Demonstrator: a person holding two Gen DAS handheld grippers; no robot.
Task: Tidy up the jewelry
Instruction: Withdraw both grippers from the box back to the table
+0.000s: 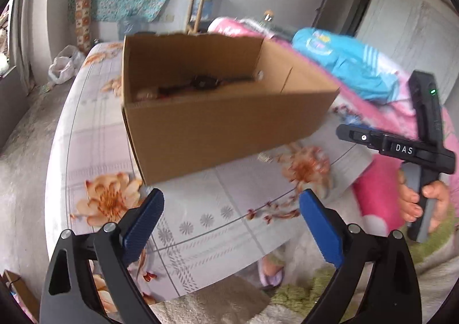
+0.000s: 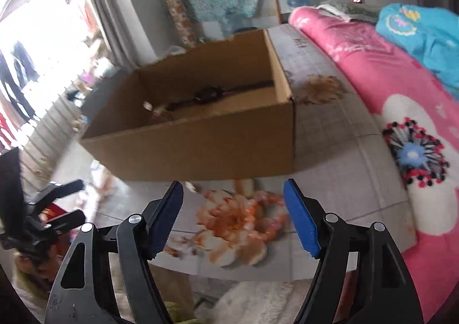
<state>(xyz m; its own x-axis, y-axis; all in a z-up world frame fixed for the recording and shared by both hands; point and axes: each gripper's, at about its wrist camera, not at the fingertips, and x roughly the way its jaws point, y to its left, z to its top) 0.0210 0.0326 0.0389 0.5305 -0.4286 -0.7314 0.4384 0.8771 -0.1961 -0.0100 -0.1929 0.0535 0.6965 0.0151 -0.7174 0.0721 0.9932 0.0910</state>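
Observation:
An open cardboard box point(image 1: 223, 123) point(image 2: 200, 146) stands on the flowered bed sheet point(image 1: 200, 209). Inside lies a dark strap-like piece of jewelry point(image 1: 203, 81) point(image 2: 209, 94), with some pale blurred pieces point(image 2: 152, 110) beside it. A small pale item point(image 1: 265, 157) point(image 2: 190, 186) lies on the sheet just in front of the box. My left gripper point(image 1: 231, 195) hovers open over the sheet short of the box, nothing between its blue pads. My right gripper point(image 2: 233, 184) is also open and empty, just in front of the box; a hand holds it at the right edge of the left wrist view.
A pink flowered blanket point(image 2: 401, 123) and a blue garment point(image 1: 344, 62) lie to the right of the box. The bed's left edge drops to a grey floor point(image 1: 25, 151) with a white plastic bag point(image 1: 64, 64). A window with a curtain point(image 2: 94, 8) is at the left.

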